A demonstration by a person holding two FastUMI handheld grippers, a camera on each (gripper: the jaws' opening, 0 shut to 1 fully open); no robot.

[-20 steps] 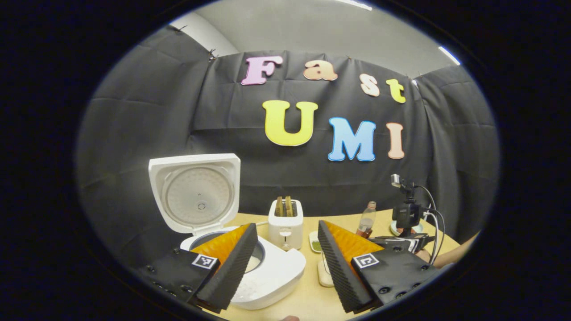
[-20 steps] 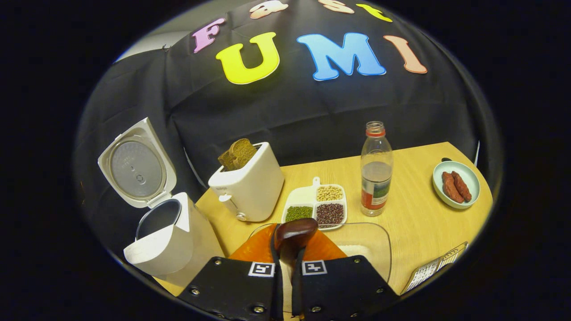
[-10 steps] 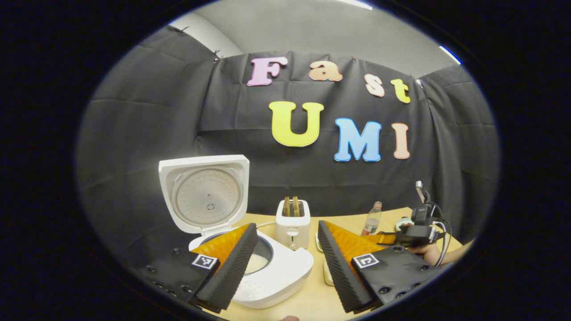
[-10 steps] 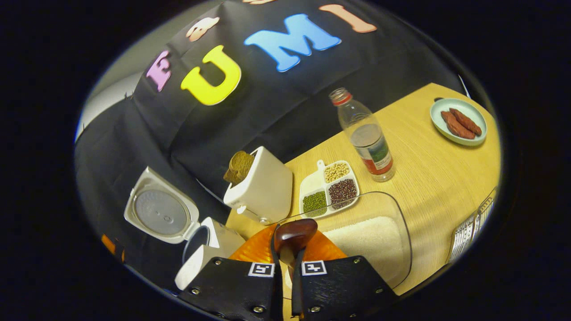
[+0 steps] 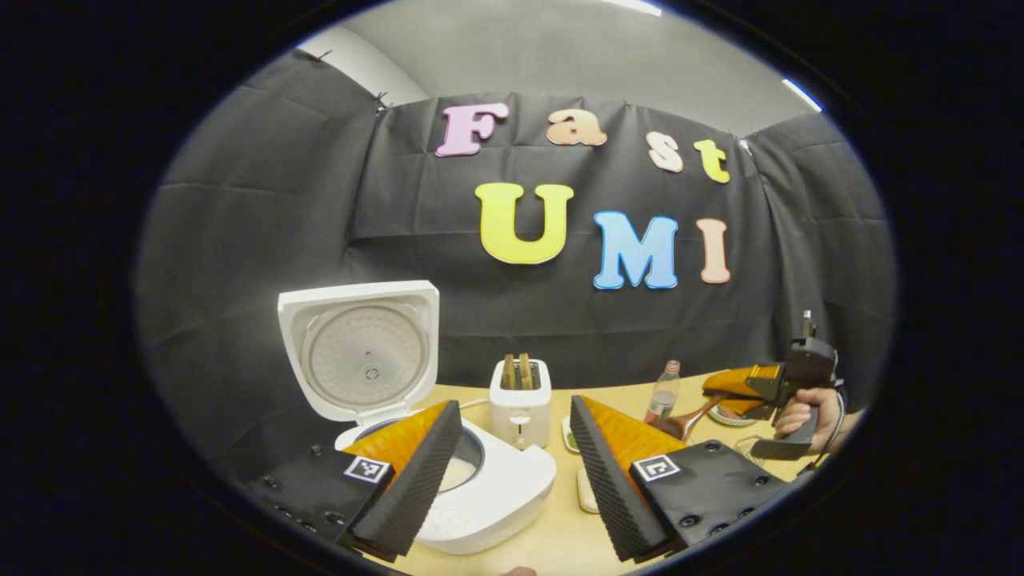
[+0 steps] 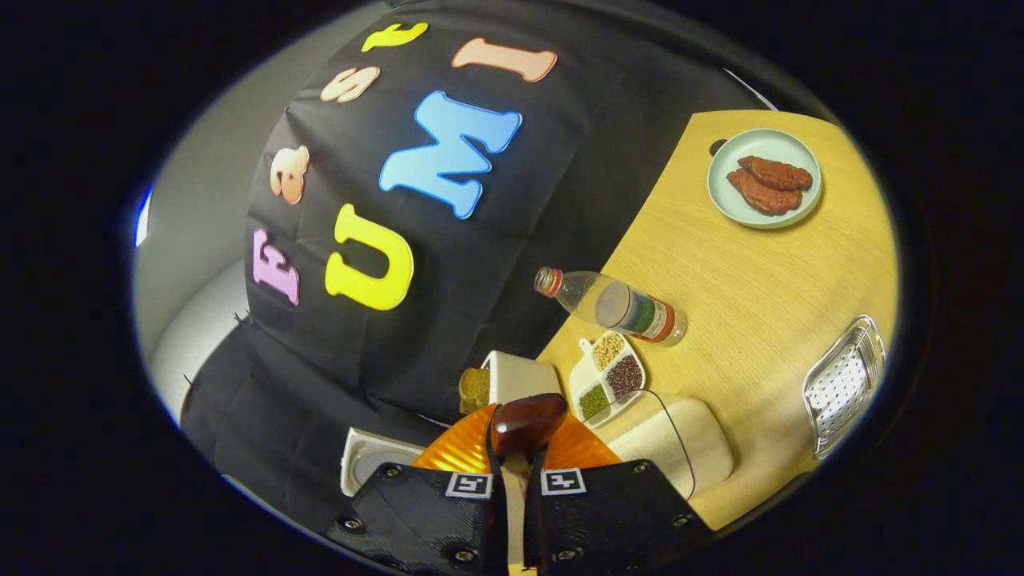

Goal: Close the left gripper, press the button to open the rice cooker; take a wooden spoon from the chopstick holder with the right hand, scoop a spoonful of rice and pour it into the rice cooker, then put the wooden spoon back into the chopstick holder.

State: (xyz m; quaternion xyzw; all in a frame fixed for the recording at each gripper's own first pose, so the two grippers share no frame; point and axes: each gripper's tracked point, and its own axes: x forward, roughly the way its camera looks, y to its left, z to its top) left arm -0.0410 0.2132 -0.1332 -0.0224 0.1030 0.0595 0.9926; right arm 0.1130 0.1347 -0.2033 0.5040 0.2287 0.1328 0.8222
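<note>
Gripping wooden spoon (image 6: pixel 528 416), right gripper (image 6: pixel 516 472) fingers hide handle; left gripper (image 5: pixel 512 472) fingers wide

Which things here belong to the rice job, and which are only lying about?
For the job: rice cooker, wooden spoon in the right gripper, glass dish of rice.

Lying about: toaster, bottle, bean tray, sausage plate.

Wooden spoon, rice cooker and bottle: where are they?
wooden spoon (image 6: pixel 528 416), right gripper view, on its bowl.
rice cooker (image 5: pixel 496 500), left gripper view, on its front body.
bottle (image 6: pixel 628 308), right gripper view, on its side.
</note>
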